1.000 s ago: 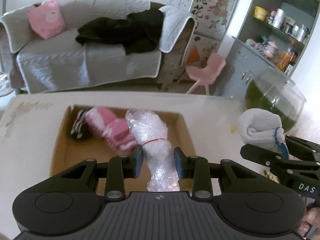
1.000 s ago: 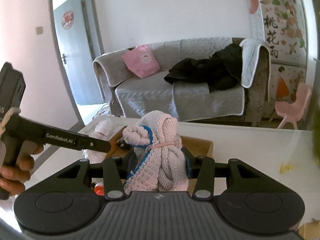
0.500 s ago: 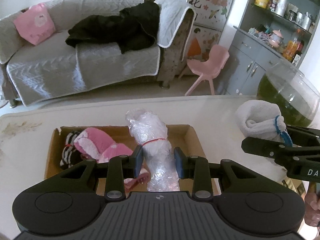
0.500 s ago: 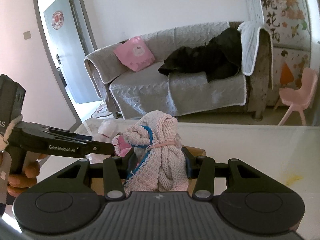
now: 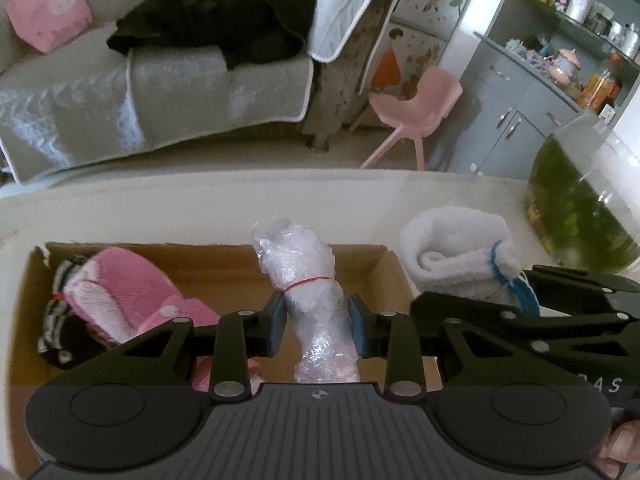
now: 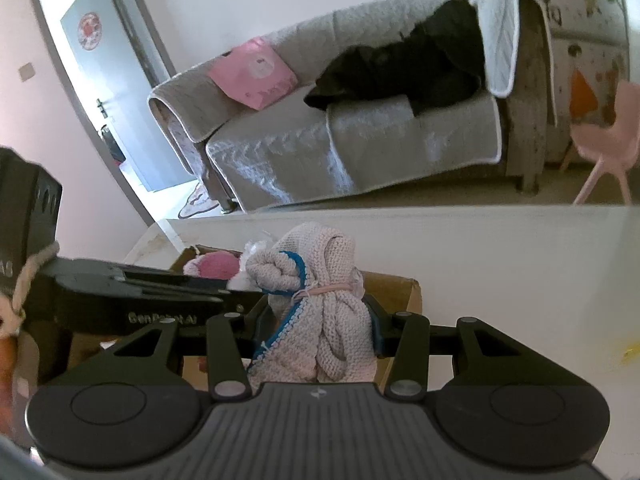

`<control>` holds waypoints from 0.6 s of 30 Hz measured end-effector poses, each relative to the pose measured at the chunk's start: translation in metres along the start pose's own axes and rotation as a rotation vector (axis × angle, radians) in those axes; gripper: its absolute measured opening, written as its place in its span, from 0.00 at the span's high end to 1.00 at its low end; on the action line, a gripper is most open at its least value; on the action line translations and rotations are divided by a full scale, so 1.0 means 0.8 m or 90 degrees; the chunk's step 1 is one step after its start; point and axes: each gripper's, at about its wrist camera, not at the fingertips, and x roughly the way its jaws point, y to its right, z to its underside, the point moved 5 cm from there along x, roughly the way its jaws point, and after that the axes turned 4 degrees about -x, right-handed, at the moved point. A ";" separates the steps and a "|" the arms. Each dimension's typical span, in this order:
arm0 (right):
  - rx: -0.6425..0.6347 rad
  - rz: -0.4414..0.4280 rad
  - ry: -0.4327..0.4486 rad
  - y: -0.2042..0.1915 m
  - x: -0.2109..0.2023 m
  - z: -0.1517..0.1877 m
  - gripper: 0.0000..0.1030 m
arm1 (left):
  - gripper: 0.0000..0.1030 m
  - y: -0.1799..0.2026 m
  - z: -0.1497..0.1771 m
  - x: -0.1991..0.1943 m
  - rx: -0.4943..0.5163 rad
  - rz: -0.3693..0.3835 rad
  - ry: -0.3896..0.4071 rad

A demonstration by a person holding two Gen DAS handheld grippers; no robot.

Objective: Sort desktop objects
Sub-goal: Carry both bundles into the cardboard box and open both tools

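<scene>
My left gripper (image 5: 316, 326) is shut on a clear plastic bundle (image 5: 308, 292) tied with a red band, held over the open cardboard box (image 5: 224, 266). A pink fluffy bundle (image 5: 128, 294) and a black-and-white striped bundle (image 5: 60, 312) lie in the box's left half. My right gripper (image 6: 318, 334) is shut on a pale knitted cloth roll (image 6: 320, 312) with blue trim and a pink band. In the left wrist view that roll (image 5: 456, 252) hangs just right of the box. In the right wrist view the box (image 6: 400, 290) lies right behind the roll.
A round glass fishbowl (image 5: 580, 204) with green water stands on the white table (image 5: 200, 208) at the right. Beyond the table are a grey sofa (image 5: 120, 80), a pink child's chair (image 5: 416, 108) and a grey cabinet (image 5: 520, 104). A hand (image 6: 8, 320) holds the left gripper's handle.
Both grippers have sunk and moved forward toward the box, each keeping its bundle. The box now fills more of the left wrist view, and the knitted roll has come close to its right wall.
</scene>
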 end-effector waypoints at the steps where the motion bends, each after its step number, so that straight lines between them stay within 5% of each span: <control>1: 0.009 0.000 -0.005 0.004 0.006 0.002 0.59 | 0.61 -0.003 0.001 0.007 -0.002 -0.002 -0.004; 9: 0.054 0.004 -0.031 0.017 0.047 0.021 0.58 | 0.61 -0.027 0.014 0.054 -0.023 -0.023 -0.029; 18: 0.043 0.014 -0.030 0.017 0.044 0.022 0.58 | 0.61 -0.028 0.027 0.047 -0.021 -0.021 -0.011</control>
